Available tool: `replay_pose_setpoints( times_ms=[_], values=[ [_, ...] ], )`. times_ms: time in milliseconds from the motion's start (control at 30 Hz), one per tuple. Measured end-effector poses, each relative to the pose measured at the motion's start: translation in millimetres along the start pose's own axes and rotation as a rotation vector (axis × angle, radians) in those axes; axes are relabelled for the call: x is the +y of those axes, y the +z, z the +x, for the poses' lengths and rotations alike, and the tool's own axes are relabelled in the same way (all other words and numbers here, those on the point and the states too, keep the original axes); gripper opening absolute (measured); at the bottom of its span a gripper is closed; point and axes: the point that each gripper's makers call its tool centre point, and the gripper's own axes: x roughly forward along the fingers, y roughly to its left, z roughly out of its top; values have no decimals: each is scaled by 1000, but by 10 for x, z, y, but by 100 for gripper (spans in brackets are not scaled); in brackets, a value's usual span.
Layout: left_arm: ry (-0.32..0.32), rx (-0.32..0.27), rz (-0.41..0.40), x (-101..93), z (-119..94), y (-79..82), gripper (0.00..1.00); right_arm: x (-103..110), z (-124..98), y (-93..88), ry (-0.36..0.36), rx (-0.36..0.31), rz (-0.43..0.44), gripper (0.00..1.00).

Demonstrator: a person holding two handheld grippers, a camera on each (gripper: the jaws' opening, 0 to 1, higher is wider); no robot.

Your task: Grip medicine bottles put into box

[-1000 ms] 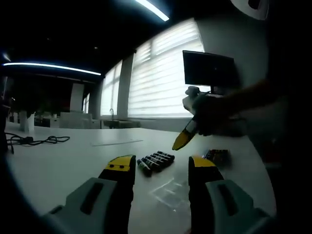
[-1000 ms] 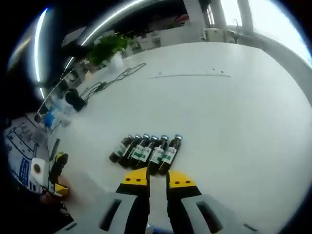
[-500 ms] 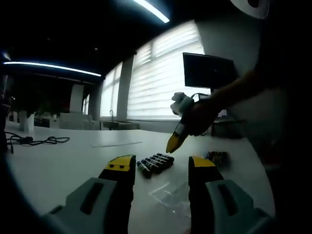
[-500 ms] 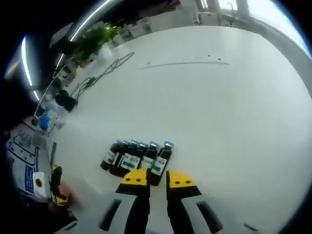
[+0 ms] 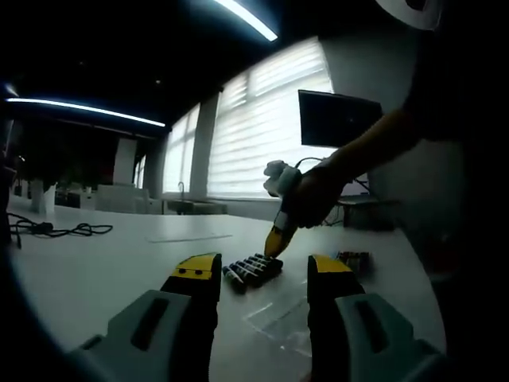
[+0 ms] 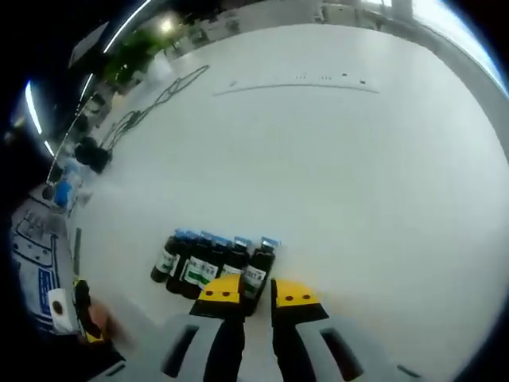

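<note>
- Five dark medicine bottles [image 6: 211, 265] lie in a row on the white bench [image 6: 342, 159]; no box can be made out.
- Since a second ago the right gripper [image 6: 255, 290] has descended onto the row's end.
- Its fingers stand narrow, holding nothing.
- The left gripper [image 5: 258, 274] hovers, fingers wide.

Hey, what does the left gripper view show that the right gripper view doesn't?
Left gripper view alone: the blinds, a dark monitor, the person's hand on the right gripper, clear plastic lying on the table, and the left gripper, jaws wide apart. Right gripper view alone: a green plant, printed sheets at the table edge, and the right gripper's narrow jaw gap, just short of the end bottle. Both: the white table, the row of bottles lying on it, and a black cable.
</note>
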Motion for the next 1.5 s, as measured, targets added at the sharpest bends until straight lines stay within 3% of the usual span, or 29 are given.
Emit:
replay_pose_setpoints(
  times_ms=[133, 433, 533, 1000, 1333, 1500],
  values=[
    [1, -5, -3, 5, -5, 9, 36, -117, 37, 30, -12, 16, -7, 8],
    [-4, -1, -6, -4, 1, -3, 36, -18, 29, -73, 1, -2, 5, 7],
    [-1, 2, -6, 5, 4, -11, 36, -37, 9, -80, -5, -34, 19, 7],
    [-3, 25, 6, -9, 25, -60, 36, 209, -359, -289, 111, -206, 85, 7],
    [-19, 46, 8, -44, 41, -104, 36, 211, -492, -449, 106, -282, 62, 7],
    [-38, 46, 3, -82, 42, -106, 36, 245, -549, -525, 80, -291, 5, 7]
  ],
)
